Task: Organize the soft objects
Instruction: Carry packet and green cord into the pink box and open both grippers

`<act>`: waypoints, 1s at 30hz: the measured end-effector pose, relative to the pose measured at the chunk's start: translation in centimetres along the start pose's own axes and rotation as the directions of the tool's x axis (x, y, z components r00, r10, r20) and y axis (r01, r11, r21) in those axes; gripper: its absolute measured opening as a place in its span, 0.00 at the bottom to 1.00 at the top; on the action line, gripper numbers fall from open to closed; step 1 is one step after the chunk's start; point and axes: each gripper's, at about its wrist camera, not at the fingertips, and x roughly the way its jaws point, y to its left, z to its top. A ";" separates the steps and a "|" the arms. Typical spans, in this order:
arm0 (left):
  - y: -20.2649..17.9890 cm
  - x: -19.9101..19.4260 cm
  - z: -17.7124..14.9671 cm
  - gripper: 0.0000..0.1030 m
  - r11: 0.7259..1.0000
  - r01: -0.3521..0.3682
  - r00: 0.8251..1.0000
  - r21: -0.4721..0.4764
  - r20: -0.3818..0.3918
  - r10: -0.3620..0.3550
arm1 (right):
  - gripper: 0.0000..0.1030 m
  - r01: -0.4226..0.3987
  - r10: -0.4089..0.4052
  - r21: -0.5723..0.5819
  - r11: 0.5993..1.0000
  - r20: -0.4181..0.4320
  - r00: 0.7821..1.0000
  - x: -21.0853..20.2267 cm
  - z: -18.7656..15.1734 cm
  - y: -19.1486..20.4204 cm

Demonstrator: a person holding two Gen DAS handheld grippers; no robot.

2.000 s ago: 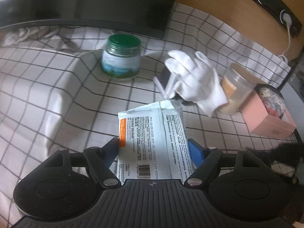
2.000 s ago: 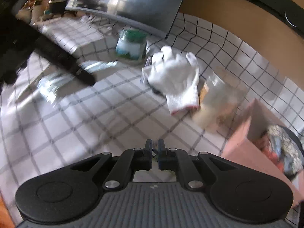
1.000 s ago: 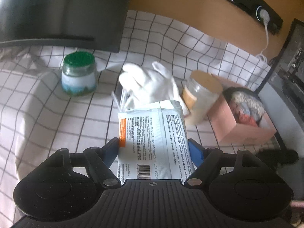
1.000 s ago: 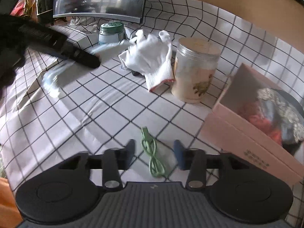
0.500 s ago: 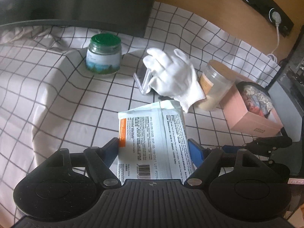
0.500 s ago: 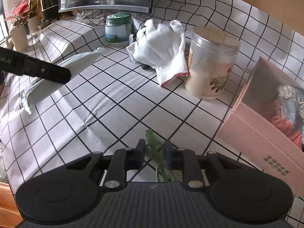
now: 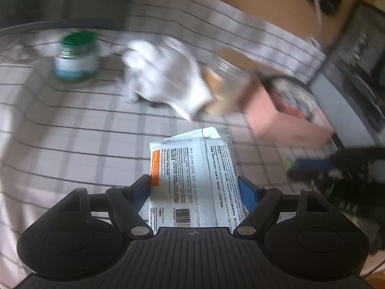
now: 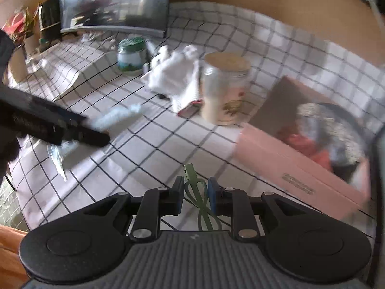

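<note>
Left claw (image 7: 195, 190): clamps printed sachet (image 7: 192, 178).
Right claw (image 8: 194, 192): pinches green tie (image 8: 198, 192) near pink box (image 8: 296, 168).
Risk: thin tie may slip free.

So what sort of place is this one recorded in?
Probably a desk at home or in an office, though that is a guess: a checked tablecloth covers the surface, a curved monitor stands at the back, and jars, a white glove and a pink box sit around.
</note>
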 end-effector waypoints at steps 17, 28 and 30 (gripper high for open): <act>-12.8 4.4 10.1 0.79 0.904 0.256 0.957 0.341 0.040 -0.286 | 0.20 0.278 -0.312 0.206 0.938 0.155 0.937 -10.7 -0.8 -9.1; -19.4 16.3 14.5 0.80 0.930 0.056 0.998 0.363 0.005 -0.062 | 0.20 0.303 -0.334 0.234 0.924 0.103 0.937 -10.2 -2.3 -9.6; -19.1 17.4 14.1 0.80 0.942 0.043 0.999 0.332 -0.007 -0.043 | 0.20 0.309 -0.335 0.237 0.921 0.082 0.939 -10.0 -2.6 -9.9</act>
